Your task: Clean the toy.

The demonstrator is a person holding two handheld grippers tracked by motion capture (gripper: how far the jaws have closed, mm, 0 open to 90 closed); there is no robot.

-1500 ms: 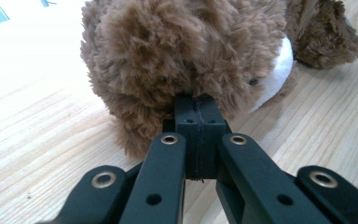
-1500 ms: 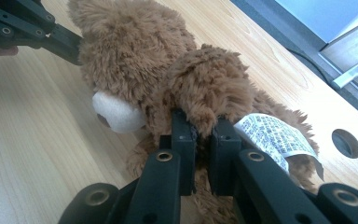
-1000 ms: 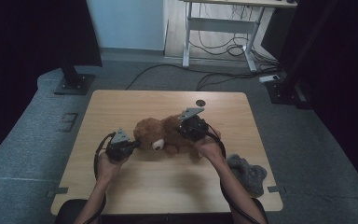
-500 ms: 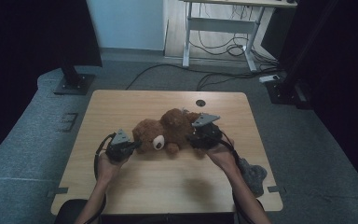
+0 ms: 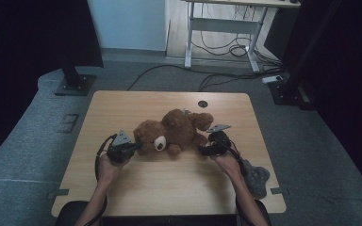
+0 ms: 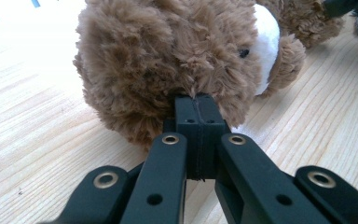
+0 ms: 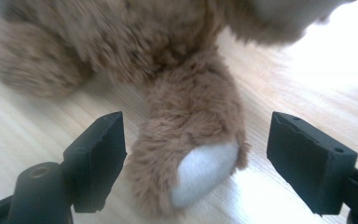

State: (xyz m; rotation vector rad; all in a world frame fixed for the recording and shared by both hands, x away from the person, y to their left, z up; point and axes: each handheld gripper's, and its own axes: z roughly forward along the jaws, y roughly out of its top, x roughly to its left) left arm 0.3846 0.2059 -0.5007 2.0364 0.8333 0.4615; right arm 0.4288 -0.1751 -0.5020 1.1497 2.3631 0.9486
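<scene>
A brown teddy bear (image 5: pixel 176 129) lies on the wooden table (image 5: pixel 122 106), its white-muzzled head toward my left gripper (image 5: pixel 139 146). In the left gripper view the jaws stand pressed together, tips (image 6: pixel 199 100) buried in the head fur (image 6: pixel 168 60), pinching a tuft. My right gripper (image 5: pixel 201 149) sits low at the bear's other end. Its jaws have just been opening. In the right gripper view they (image 7: pixel 193 140) stand wide apart on either side of a leg (image 7: pixel 191 112) with a white sole (image 7: pixel 205 172), and neither pad (image 7: pixel 105 140) touches it.
A grey soft thing (image 5: pixel 257 176) lies at the table's right edge by my right forearm. A round cable hole (image 5: pixel 202 103) sits behind the bear. Beyond the table are a black stand base (image 5: pixel 75 82), floor cables (image 5: pixel 226 75) and a desk frame (image 5: pixel 221 28).
My right gripper came off the top of the bear, dropped down and to the right to table level at the leg, and its jaws spread apart. The left gripper stayed at the head.
</scene>
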